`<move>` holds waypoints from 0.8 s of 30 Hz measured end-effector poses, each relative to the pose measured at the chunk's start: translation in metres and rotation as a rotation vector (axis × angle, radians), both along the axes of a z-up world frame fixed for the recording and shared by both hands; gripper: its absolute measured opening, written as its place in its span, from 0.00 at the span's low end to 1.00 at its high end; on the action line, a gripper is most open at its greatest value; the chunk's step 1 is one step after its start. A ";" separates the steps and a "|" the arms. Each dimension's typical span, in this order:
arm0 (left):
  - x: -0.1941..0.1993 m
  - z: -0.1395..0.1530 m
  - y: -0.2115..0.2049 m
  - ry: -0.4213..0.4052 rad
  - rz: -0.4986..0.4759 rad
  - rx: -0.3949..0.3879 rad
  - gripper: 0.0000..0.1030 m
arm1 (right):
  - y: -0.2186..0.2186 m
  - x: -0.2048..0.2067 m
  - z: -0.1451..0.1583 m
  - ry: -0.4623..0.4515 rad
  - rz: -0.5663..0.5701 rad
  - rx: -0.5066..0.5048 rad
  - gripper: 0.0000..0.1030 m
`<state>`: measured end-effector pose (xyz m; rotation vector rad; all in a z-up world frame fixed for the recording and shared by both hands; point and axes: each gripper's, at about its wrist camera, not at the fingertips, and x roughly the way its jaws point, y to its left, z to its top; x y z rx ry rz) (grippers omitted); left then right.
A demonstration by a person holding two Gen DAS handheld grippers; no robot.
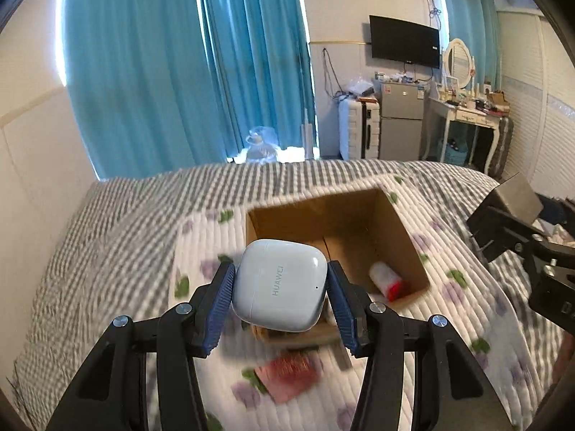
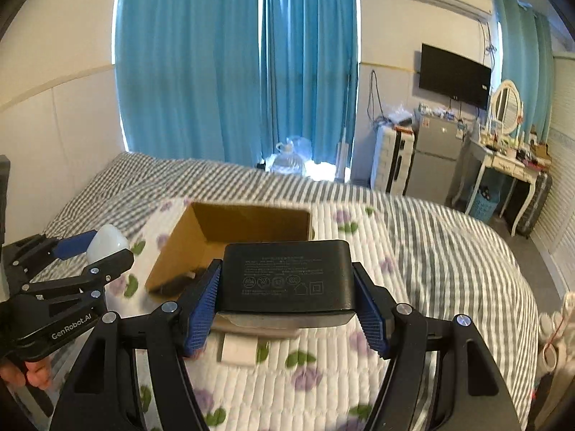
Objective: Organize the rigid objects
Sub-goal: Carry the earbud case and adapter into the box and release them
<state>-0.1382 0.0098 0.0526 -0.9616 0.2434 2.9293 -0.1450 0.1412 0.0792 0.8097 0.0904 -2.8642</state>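
Observation:
My left gripper (image 1: 280, 287) is shut on a white Huawei earbud case (image 1: 280, 283), held above the near edge of an open cardboard box (image 1: 406, 230) on the bed. A white bottle with a red cap (image 1: 386, 280) lies inside the box. My right gripper (image 2: 285, 287) is shut on a black power adapter (image 2: 285, 276), held just in front of the same box (image 2: 172, 251). The left gripper with the white case also shows in the right wrist view (image 2: 93, 251), left of the box. The right gripper shows at the right edge of the left wrist view (image 1: 510, 222).
The box sits on a white floral quilt (image 2: 359, 359) over a grey striped bedspread (image 2: 449, 237). A red packet (image 1: 291, 373) and a white flat item (image 2: 239, 350) lie on the quilt. Beyond the bed stand blue curtains, a small fridge (image 2: 436, 154) and a dressing table (image 2: 503, 165).

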 end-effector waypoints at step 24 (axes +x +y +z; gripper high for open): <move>-0.161 -0.092 0.015 -0.169 0.083 0.039 0.78 | -0.014 -0.155 -0.059 -0.067 0.053 -0.026 0.66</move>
